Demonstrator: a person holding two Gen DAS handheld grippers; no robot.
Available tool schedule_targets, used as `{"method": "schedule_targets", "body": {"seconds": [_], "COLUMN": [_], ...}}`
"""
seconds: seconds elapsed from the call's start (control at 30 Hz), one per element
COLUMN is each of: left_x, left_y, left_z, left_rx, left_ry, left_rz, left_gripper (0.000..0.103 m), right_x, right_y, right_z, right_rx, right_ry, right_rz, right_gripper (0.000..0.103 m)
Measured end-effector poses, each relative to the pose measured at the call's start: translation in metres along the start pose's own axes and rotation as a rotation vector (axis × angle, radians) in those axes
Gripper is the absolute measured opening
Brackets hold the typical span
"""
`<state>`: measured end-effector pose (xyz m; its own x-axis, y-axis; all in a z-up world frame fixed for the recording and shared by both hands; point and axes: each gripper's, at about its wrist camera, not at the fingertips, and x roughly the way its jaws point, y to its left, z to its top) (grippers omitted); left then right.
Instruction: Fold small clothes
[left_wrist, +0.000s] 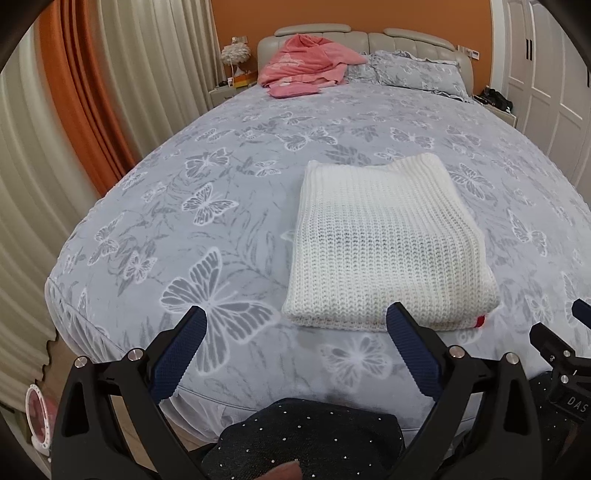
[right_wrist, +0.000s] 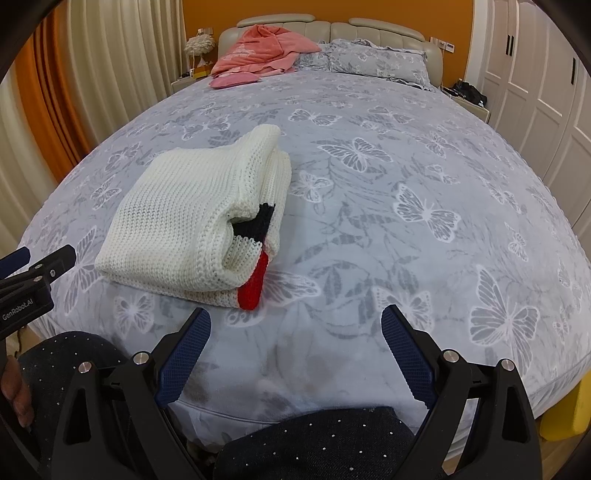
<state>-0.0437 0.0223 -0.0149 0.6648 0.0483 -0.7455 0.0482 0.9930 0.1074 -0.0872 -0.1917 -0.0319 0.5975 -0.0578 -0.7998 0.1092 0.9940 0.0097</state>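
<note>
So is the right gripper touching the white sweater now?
Apart. The right wrist view shows the right gripper open, with bare bedspread between its fingertips and the folded white sweater.

- The left wrist view looks from the foot of the bed (left_wrist: 221, 155) toward the headboard (left_wrist: 413, 44), low and close above the near edge.
- The right wrist view faces the same way, set further right.
- Both share the white folded knit (left_wrist: 384, 243) (right_wrist: 192, 221) and the pillows.
</note>
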Motion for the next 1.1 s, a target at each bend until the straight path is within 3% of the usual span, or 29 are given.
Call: {"method": "schedule_targets", "body": {"seconds": [0.23,0.93,1.1], "left_x": [0.0024,0.0007,0.0057], "left_y": [-0.0024,-0.0038,-0.0003], "left_z": [0.0000,-0.0054,-0.0049], "left_rx": [0.010,0.019,0.001], "left_ry": [0.011,-0.011,0.016], "left_rz": [-0.034,-0.052,-0.048], "left_gripper": [0.097,0.098,0.098], "right_x": [0.0000,-0.0006,-0.0005], "right_y": [0.0005,0.0013,0.0006], "right_z": [-0.0001,-0.0002,-0.0002], "right_rx": [0.001,0.000,-0.001], "right_ry": [0.000,0.002,0.002], "right_rz": [0.000,-0.001,-0.001], "right_gripper": [0.091,0.091,0.091]}}
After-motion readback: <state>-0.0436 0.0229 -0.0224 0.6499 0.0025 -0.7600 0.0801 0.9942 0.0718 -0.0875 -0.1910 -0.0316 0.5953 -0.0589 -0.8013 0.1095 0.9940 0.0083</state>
